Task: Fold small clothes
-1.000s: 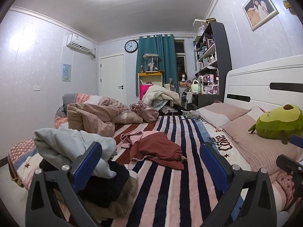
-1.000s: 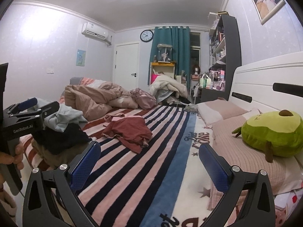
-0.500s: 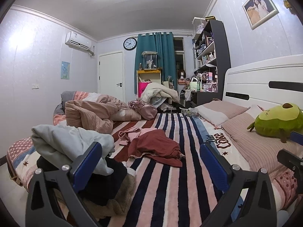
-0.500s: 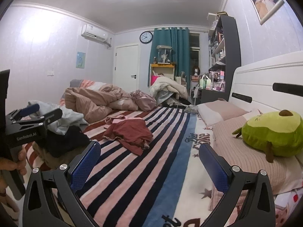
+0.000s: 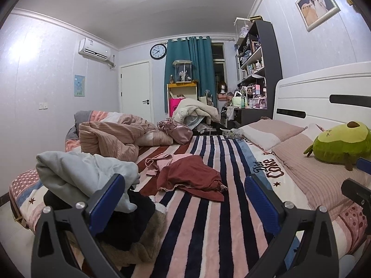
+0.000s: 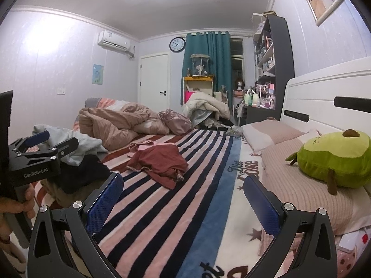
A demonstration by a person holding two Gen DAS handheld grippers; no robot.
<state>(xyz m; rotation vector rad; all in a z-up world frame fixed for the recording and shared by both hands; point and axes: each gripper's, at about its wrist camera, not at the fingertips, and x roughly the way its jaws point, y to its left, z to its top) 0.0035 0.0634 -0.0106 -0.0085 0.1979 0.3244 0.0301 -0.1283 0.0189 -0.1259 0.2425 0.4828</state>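
Both of your tools are empty: the left gripper [image 5: 184,199] has its blue-padded fingers [image 5: 105,199] spread wide, and the right gripper [image 6: 183,199] is spread just as wide, holding nothing.

The crumpled dark red cotton garment [image 5: 191,177] lies on the striped pink, navy and white bed blanket [image 5: 208,227], about mid-bed, well apart from both grippers. Touching its far-left edge is a smaller pale pink garment [image 5: 162,161]. To the left of the red garment, at the bed's edge, sits a heap topped by a pale grey-blue sweatshirt [image 5: 81,173] over something black. To its right, on the pillows, rests a green avocado plush toy [image 5: 340,143].

The red piece looks thin, light and limp, so it should drape and bunch, not hold any shape, and the fleecy blanket will likely drag on it. Its near hem shows a small trimmed edge; pinching there, one gripper at each corner, seems the surest way to lift and spread it flat before folding. Take only one layer, since the folds hide how the cloth overlaps.
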